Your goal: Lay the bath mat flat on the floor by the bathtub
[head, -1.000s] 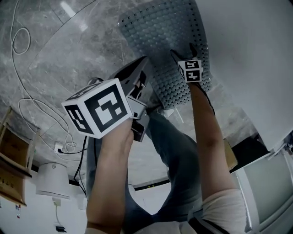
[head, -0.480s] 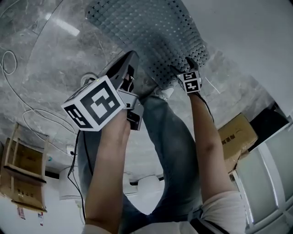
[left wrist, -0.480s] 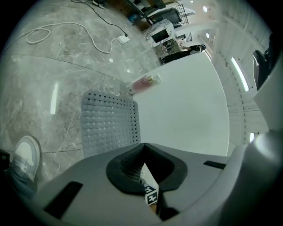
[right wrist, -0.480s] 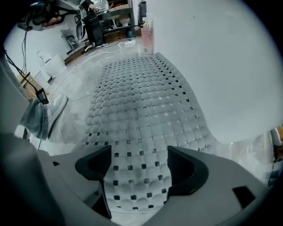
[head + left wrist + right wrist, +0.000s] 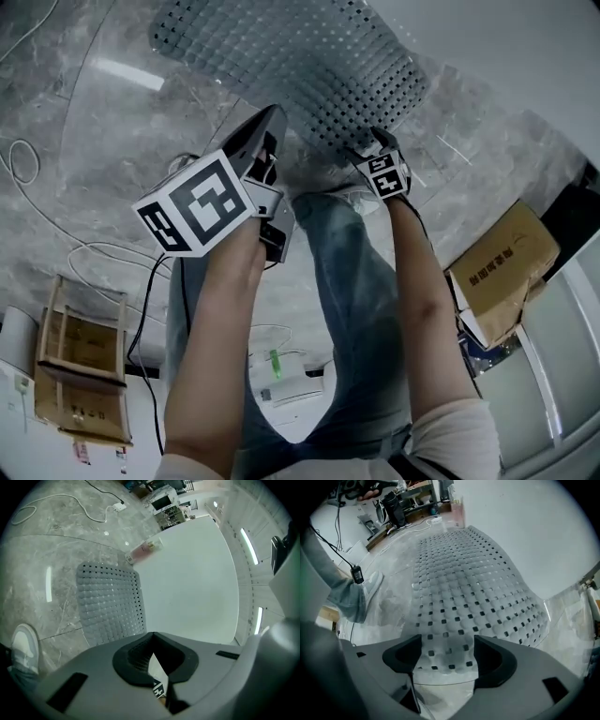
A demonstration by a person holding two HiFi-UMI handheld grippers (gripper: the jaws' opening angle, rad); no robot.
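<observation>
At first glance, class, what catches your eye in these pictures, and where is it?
The grey perforated bath mat lying on the marble floor beside the white bathtub, at the top of the head view. Next, the bold black-and-white marker cube on the shut left gripper, left of centre.

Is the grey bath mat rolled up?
No, the bath mat lies spread out on the marble floor beside the white bathtub.
</observation>
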